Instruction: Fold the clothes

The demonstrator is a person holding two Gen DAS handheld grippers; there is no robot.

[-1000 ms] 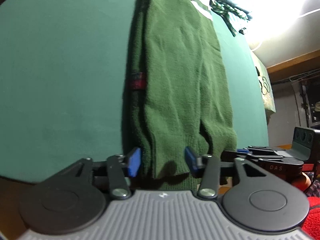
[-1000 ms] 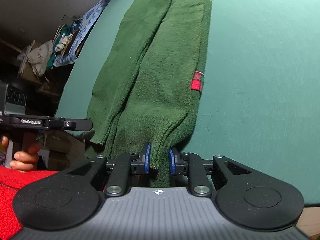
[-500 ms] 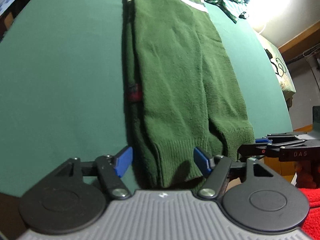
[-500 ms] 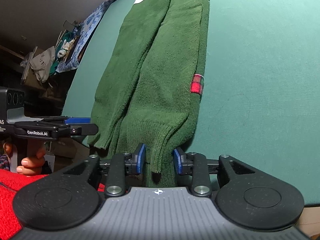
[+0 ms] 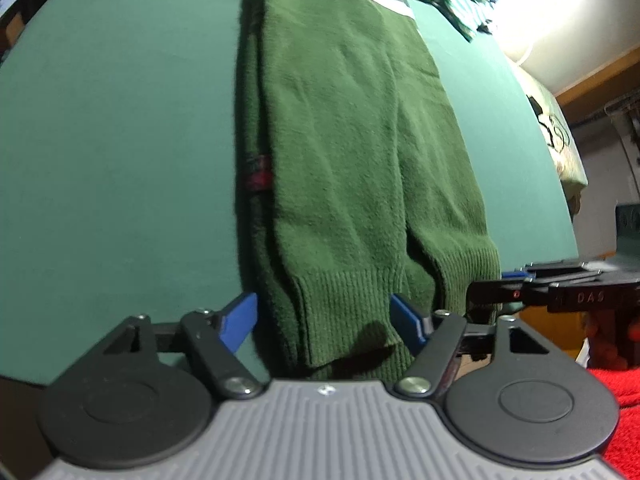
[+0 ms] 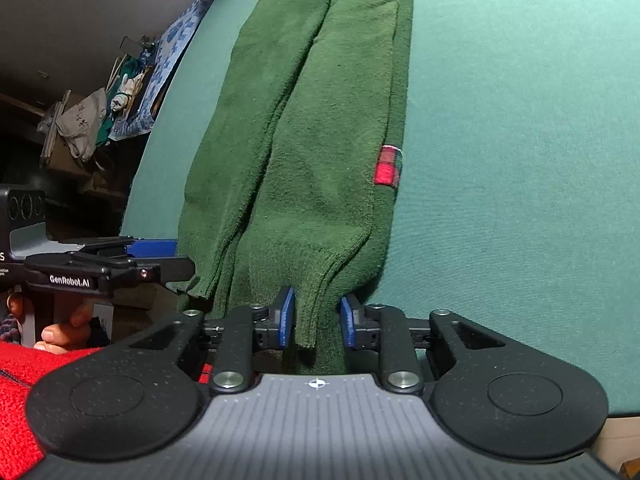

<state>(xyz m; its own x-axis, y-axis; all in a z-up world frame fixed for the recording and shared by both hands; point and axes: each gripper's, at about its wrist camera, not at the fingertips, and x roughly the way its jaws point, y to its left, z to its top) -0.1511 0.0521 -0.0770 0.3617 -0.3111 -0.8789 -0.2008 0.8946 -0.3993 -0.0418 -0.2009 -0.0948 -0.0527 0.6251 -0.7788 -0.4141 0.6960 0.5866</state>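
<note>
A dark green sweater [image 5: 340, 140] with white stripes at its far end lies folded lengthwise on the green table [image 5: 120, 140], a red tag [image 5: 258, 170] at its edge. My left gripper [image 5: 324, 318] straddles the ribbed near hem; its jaws are closing and the blue pads stand beside the cloth without pressing it. In the right wrist view the sweater [image 6: 312, 140] runs away from me. My right gripper [image 6: 317, 320] is closing too, its pads pinching a fold of the hem at the table's near edge.
The right gripper [image 5: 560, 296] shows at the right of the left wrist view; the left gripper [image 6: 100, 268] and a hand [image 6: 60, 330] show at the left of the right one. A fringed scarf [image 5: 452, 4] lies beyond the sweater. Clutter [image 6: 84, 124] fills shelves past the table's left side.
The left jaws have spread wider around the hem than a second ago, then narrowed a little. The right jaws loosened briefly and have drawn back in on the hem fold.
</note>
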